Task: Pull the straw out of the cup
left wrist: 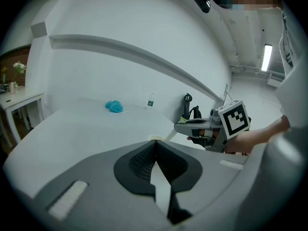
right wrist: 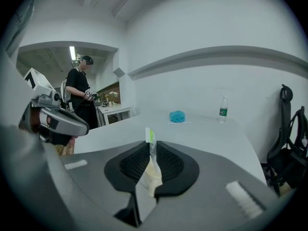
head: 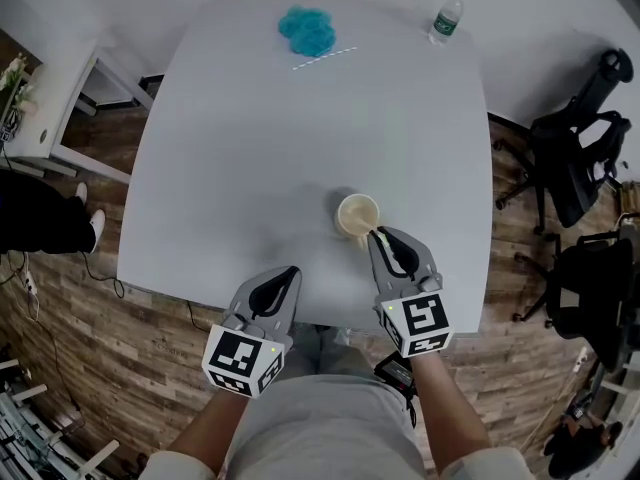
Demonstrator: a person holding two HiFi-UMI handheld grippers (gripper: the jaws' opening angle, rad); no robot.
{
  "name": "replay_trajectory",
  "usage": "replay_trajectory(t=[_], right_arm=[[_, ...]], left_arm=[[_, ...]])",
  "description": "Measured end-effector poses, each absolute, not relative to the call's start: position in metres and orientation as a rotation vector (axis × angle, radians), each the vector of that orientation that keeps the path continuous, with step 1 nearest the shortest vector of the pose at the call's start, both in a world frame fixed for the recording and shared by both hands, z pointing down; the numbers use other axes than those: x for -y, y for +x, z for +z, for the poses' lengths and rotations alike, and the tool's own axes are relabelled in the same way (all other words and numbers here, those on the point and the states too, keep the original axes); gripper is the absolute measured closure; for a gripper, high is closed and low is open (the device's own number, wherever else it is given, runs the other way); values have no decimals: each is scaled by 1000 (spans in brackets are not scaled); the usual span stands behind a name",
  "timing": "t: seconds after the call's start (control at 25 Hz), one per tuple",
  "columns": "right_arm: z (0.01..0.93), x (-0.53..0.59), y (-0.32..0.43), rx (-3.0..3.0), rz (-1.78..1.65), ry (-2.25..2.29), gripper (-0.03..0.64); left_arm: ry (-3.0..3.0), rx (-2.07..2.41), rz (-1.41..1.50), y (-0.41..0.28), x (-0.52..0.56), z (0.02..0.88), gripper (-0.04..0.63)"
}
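The cup [head: 358,215] stands on the white worktop [head: 230,148], near the edge by the person. The right claw [head: 378,233] is just beside the cup, on the person's side. Its jaws are pinched tight on the straw [right wrist: 150,137]. The straw's green tip pokes up above the jaws. I cannot tell if its bottom end is inside the cup. The left claw [head: 293,270] is to the left of the cup, not touching it. Its jaws are closed together with nothing in them. Far behind the cup lie a blue fluffy thing [head: 307,30], a second straw [head: 325,58] and a water bottle [head: 447,18].
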State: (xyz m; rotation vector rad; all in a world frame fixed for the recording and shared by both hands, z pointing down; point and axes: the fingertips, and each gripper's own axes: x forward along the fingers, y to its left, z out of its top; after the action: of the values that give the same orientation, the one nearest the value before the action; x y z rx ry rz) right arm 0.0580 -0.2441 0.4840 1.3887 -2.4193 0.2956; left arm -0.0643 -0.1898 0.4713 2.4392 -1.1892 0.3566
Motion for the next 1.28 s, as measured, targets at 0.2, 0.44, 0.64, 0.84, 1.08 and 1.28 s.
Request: replay_trajectory(t=[0.2,0.44,0.64,0.84,1.08,1.28], right_arm=[[468,236,61,2463,315,1402,569],[453,224,64,2508,331,1410,569],[440,214,69,2528,319,1430,569],[429,201,75,2547,332,1443,569],[416,184,78,2569,351,1441,569],[410,169,82,2575,374,1443,569]], left_arm=[[2448,1202,350,-64,184,464,577],[2458,1214,342,-65,178,455,577],[2476,1222,338,-64,174,447,577],[2489,1224,327,-61,168,439,577],[2514,1218,305,-58,162,424,577],[2523,1225,288,-56,158,414,577]])
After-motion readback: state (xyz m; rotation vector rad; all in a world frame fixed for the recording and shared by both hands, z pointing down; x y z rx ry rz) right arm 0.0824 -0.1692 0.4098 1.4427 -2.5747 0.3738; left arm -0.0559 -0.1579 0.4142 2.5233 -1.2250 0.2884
